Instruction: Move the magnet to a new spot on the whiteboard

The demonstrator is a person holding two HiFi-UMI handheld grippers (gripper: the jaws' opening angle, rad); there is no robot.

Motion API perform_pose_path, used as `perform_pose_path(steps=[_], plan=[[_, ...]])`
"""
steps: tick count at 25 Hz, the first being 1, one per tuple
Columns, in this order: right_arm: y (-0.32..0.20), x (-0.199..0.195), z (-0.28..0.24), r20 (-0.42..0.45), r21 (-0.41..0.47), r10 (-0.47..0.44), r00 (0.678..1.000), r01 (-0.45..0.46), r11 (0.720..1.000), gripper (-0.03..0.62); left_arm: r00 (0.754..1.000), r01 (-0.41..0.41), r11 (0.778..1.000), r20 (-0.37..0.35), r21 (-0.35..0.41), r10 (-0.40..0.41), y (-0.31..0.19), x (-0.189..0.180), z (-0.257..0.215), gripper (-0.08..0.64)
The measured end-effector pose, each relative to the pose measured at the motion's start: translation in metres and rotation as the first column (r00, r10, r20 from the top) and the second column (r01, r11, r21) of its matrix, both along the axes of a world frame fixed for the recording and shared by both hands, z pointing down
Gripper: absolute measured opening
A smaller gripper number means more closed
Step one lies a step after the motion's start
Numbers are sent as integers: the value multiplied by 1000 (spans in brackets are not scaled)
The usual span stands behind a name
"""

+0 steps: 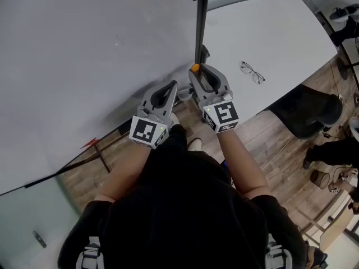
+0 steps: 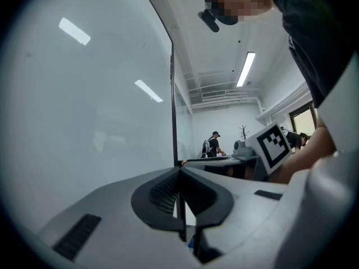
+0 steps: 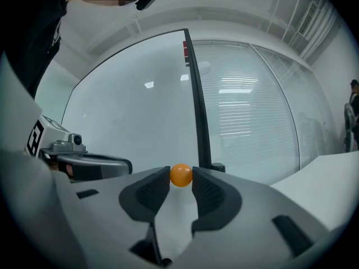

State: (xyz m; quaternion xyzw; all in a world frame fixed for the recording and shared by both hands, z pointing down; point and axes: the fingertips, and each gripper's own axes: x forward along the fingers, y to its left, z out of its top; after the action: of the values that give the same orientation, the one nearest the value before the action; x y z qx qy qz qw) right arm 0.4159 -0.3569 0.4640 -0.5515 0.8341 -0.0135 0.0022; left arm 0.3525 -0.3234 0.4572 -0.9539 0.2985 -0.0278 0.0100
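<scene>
Both forearms reach forward side by side, grippers level, facing the large white whiteboard (image 1: 84,60). The grey left gripper (image 1: 171,87) has its jaws pressed together, empty. The grey right gripper (image 1: 196,72) pinches the small orange ball magnet (image 1: 194,68) beside the board's black upright edge (image 1: 201,21). Bare board spreads left, and a white table (image 1: 280,32) lies to the right.

Wood floor (image 1: 275,144); long white table (image 1: 280,32); ceiling strip light (image 2: 245,69); blinded glass wall (image 3: 252,116).

Right gripper (image 1: 197,73) pinches orange magnet (image 1: 194,68) — beside whiteboard (image 1: 84,49).
</scene>
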Motion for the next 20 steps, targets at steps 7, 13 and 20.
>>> perform_pose_path(steps=[7, 13, 20], plan=[[-17, 0, 14, -7, -24, -6, 1000, 5, 1000, 121, 1000, 0, 1000, 6, -22, 0, -8, 1, 6, 2], [-26, 2, 20, -9, -36, -3, 1000, 3, 999, 121, 1000, -11, 999, 7, -39, 11, -9, 3, 9, 2], [-30, 2, 26, -23, -49, 9, 1000, -10, 999, 121, 1000, -11, 999, 7, -47, 12, -9, 0, 10, 2]])
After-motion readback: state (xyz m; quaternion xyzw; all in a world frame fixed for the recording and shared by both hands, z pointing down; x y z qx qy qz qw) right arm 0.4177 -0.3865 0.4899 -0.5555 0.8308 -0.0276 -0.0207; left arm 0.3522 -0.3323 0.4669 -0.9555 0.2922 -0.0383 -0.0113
